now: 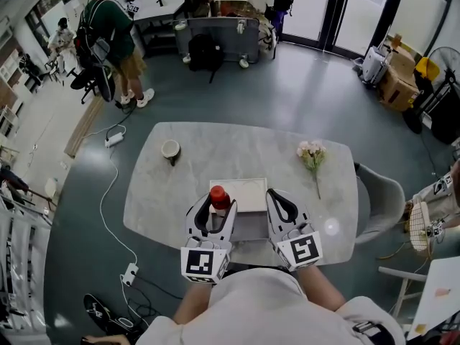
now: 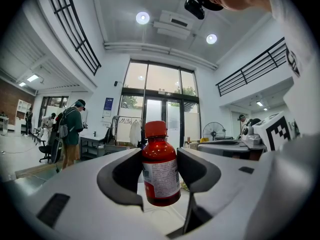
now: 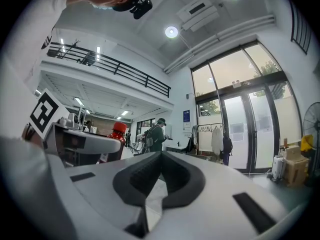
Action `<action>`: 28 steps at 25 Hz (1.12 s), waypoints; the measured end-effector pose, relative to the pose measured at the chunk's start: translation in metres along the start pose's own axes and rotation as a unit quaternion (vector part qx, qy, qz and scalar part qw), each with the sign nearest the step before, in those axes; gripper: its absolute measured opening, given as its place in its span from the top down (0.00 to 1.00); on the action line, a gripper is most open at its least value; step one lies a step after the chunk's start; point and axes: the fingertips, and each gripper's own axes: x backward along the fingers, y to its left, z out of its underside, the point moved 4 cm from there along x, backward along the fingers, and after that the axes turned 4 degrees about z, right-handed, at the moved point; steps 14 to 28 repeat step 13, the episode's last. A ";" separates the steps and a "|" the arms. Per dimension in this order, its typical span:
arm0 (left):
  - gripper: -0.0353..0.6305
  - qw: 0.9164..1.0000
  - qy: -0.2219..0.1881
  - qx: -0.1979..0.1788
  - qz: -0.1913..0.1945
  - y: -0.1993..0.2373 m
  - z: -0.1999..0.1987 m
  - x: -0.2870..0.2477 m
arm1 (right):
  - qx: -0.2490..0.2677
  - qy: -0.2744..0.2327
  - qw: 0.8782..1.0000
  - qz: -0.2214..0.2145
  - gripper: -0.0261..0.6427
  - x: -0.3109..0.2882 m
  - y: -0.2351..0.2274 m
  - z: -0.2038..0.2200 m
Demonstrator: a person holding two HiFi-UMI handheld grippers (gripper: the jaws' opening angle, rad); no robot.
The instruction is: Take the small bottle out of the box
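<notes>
A small red bottle (image 1: 219, 198) with a red cap and a white label stands upright between the jaws of my left gripper (image 1: 215, 210), which is shut on it. In the left gripper view the bottle (image 2: 160, 166) fills the gap of the left gripper (image 2: 160, 176), held clear of any surface. It hangs over the left edge of the open white box (image 1: 250, 191) on the marble table (image 1: 215, 149). My right gripper (image 1: 278, 200) is at the box's right side, shut with nothing in it. In the right gripper view the right gripper (image 3: 159, 160) has its pads together, and the bottle (image 3: 118, 132) shows at the left.
A cup (image 1: 171, 150) stands at the table's far left and a flower sprig (image 1: 312, 156) lies at the far right. A grey chair (image 1: 379, 192) is at the table's right end. A cable and power strip (image 1: 129, 272) lie on the floor at left. A person (image 1: 113, 38) stands far off.
</notes>
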 end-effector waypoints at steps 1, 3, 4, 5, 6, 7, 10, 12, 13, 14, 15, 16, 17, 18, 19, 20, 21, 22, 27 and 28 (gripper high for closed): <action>0.61 1.000 0.001 0.000 0.000 0.000 0.000 0.000 | 0.000 0.000 1.000 0.000 0.92 0.000 0.000 0.000; 0.61 1.000 0.001 0.002 0.002 -0.001 0.000 -0.001 | 0.000 0.000 1.000 0.002 0.92 0.000 -0.001 0.000; 0.61 1.000 0.001 0.003 0.002 -0.002 0.001 0.000 | -0.001 0.001 1.000 0.003 0.92 0.001 -0.001 0.000; 0.61 1.000 0.002 0.003 0.003 -0.002 0.001 0.000 | -0.001 0.002 1.000 0.004 0.92 0.001 -0.001 0.000; 0.61 1.000 0.002 0.003 0.003 -0.002 0.000 0.000 | -0.001 0.002 1.000 0.004 0.92 0.002 -0.001 0.000; 0.61 1.000 0.002 0.002 0.002 -0.003 0.000 0.000 | -0.001 0.003 1.000 0.005 0.92 0.002 -0.002 -0.001; 0.61 1.000 0.003 0.001 0.002 -0.002 0.000 0.001 | 0.000 0.003 1.000 0.007 0.92 0.002 -0.002 0.000; 0.61 1.000 0.004 0.002 0.003 -0.002 0.001 0.001 | 0.000 0.002 1.000 0.007 0.92 0.002 -0.001 0.001; 0.61 1.000 0.004 0.002 0.003 -0.001 0.002 0.001 | 0.000 0.003 1.000 0.007 0.92 0.002 0.000 0.002; 0.61 1.000 0.004 0.002 0.003 -0.001 0.002 0.001 | 0.000 0.003 1.000 0.007 0.92 0.002 0.000 0.002; 0.61 1.000 0.004 0.002 0.003 -0.001 0.002 0.001 | 0.000 0.003 1.000 0.007 0.92 0.002 0.000 0.002; 0.61 1.000 0.004 0.002 0.003 -0.001 0.002 0.001 | 0.000 0.003 1.000 0.007 0.92 0.002 0.000 0.002; 0.61 1.000 0.004 0.002 0.003 -0.001 0.002 0.001 | 0.000 0.003 1.000 0.007 0.92 0.002 0.000 0.002; 0.61 1.000 0.004 0.002 0.003 -0.001 0.002 0.001 | 0.000 0.003 1.000 0.007 0.92 0.002 0.000 0.002; 0.61 1.000 0.004 0.002 0.003 -0.001 0.002 0.001 | 0.000 0.003 1.000 0.007 0.92 0.002 0.000 0.002; 0.61 1.000 0.004 0.002 0.003 -0.001 0.002 0.001 | 0.000 0.003 1.000 0.007 0.92 0.002 0.000 0.002; 0.61 1.000 0.004 0.002 0.003 -0.001 0.002 0.001 | 0.000 0.003 1.000 0.007 0.92 0.002 0.000 0.002; 0.61 1.000 0.004 0.002 0.003 -0.001 0.002 0.001 | 0.000 0.003 1.000 0.007 0.92 0.002 0.000 0.002; 0.61 1.000 0.004 0.002 0.003 -0.001 0.002 0.001 | 0.000 0.003 1.000 0.007 0.92 0.002 0.000 0.002; 0.61 1.000 0.004 0.002 0.003 -0.001 0.002 0.001 | 0.000 0.003 1.000 0.007 0.92 0.002 0.000 0.002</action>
